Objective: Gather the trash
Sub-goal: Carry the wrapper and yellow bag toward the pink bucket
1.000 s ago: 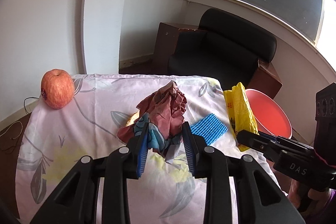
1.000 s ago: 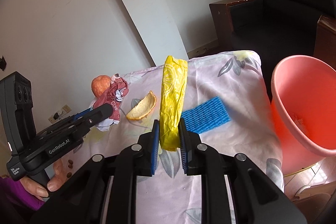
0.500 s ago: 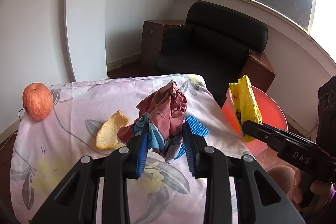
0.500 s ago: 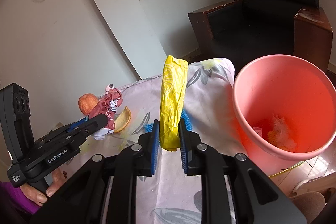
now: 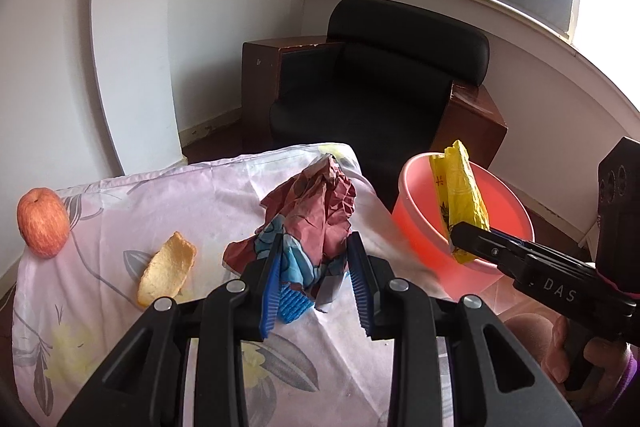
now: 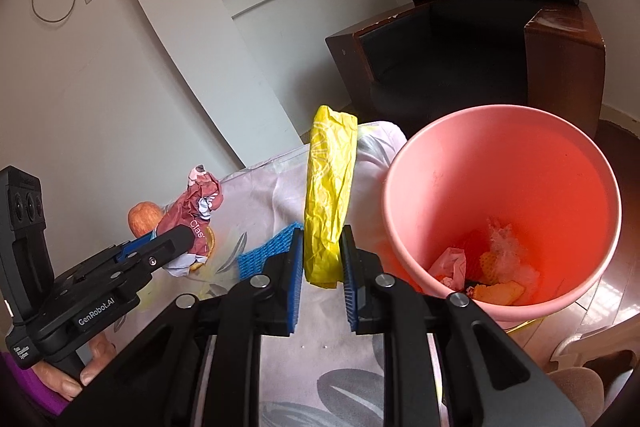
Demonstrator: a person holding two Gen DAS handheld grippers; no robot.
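Reading the labels first, I see "DAS" in pale letters on the body of my right gripper [image 5: 464,239] in the left wrist view, and "GenRobot.AI" on the body of my left gripper [image 6: 176,239] in the right wrist view. On the crumpled red wrapper [image 5: 316,215] I can read only "Clas" in white letters; the rest of the word is hidden in the folds. The yellow bag [image 6: 328,203] carries pale printing and some small dark marks, too small for me to read.

My left gripper has its jaws partly closed and clenched on the lower part of the red wrapper, which stands up between the blue pads [image 5: 270,291] and is lifted above the tabletop [image 5: 200,195]. My right gripper has its jaws narrow, clamped on the lower end of the yellow bag, and the bag rises upright from them. In the left wrist view the bag is in front of the mouth of the pink bin [image 6: 500,211]; in the right wrist view it is just beside the rim of the bin, on the tabletop side.

Inside the pink bin lie some orange, pink and white scraps. Away from the bin, on the flowered cloth, rest a blue foam net [image 6: 264,251], a piece of orange peel [image 5: 168,275] and, farthest from the bin, an apple [image 5: 42,223].
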